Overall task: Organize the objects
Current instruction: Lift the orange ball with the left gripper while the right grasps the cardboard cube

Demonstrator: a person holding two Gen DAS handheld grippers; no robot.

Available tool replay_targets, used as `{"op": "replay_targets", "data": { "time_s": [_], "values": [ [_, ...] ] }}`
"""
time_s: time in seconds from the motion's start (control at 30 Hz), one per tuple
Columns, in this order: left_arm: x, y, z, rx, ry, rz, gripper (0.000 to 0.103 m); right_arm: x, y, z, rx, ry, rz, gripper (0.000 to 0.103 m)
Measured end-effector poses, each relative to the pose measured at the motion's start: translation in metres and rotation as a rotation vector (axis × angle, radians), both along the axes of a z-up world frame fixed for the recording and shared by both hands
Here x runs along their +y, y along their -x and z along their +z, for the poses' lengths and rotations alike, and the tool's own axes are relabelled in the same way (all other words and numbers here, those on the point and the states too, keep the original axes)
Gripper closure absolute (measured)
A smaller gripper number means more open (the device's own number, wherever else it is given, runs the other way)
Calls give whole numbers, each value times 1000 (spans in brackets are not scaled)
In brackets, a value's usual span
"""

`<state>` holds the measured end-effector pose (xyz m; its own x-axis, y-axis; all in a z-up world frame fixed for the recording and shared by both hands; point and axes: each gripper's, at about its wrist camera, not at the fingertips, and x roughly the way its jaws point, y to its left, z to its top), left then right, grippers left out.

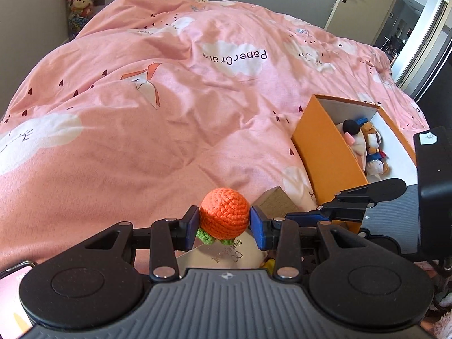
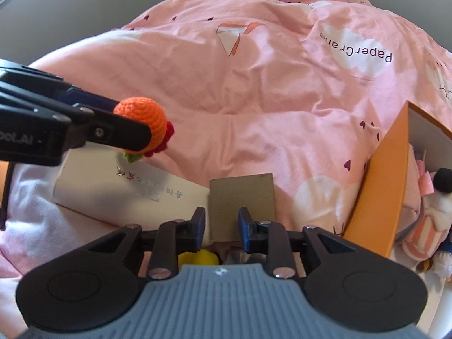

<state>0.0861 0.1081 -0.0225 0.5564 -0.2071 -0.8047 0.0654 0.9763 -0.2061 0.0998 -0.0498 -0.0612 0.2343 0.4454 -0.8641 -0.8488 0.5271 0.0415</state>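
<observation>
My left gripper point(image 1: 224, 226) is shut on an orange crocheted ball point(image 1: 225, 212) with green leaves and holds it above the bed; the ball also shows at the left of the right wrist view point(image 2: 144, 118). An orange box point(image 1: 325, 152) with several plush toys point(image 1: 367, 144) inside lies open at the right, also in the right wrist view point(image 2: 387, 180). My right gripper point(image 2: 221, 227) is open and empty, its blue pads on either side of the near edge of a small brown box point(image 2: 243, 200).
A pink quilt point(image 1: 169, 99) covers the bed. A white box with writing point(image 2: 121, 189) lies under the ball. A yellow object point(image 2: 199, 258) sits below my right gripper. Plush toys point(image 1: 79, 0) hang at the far left. A door point(image 1: 364, 2) stands open at the far right.
</observation>
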Motion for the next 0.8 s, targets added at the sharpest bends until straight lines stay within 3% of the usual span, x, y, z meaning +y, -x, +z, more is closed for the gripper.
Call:
{"op": "replay_targets", "data": {
  "time_s": [0.1,0.27,0.4,0.67,0.77,0.8],
  "values": [
    [1,-1,-4,12,7,-6,59,3,-2,-8,2,25,2,62],
    [4,-3,-7,22,12,14,59,10,-3,-16,-21,58,21,57],
    [7,-3,-7,22,6,32,59,25,-3,-21,-89,145,50,40],
    [5,-4,-10,31,20,20,59,41,-20,-40,-135,299,68,34],
    [4,-5,-12,37,21,23,59,46,-29,-48,-108,317,46,35],
    [4,-5,-12,38,20,24,59,46,-31,-48,-105,314,34,40]
  ]
}}
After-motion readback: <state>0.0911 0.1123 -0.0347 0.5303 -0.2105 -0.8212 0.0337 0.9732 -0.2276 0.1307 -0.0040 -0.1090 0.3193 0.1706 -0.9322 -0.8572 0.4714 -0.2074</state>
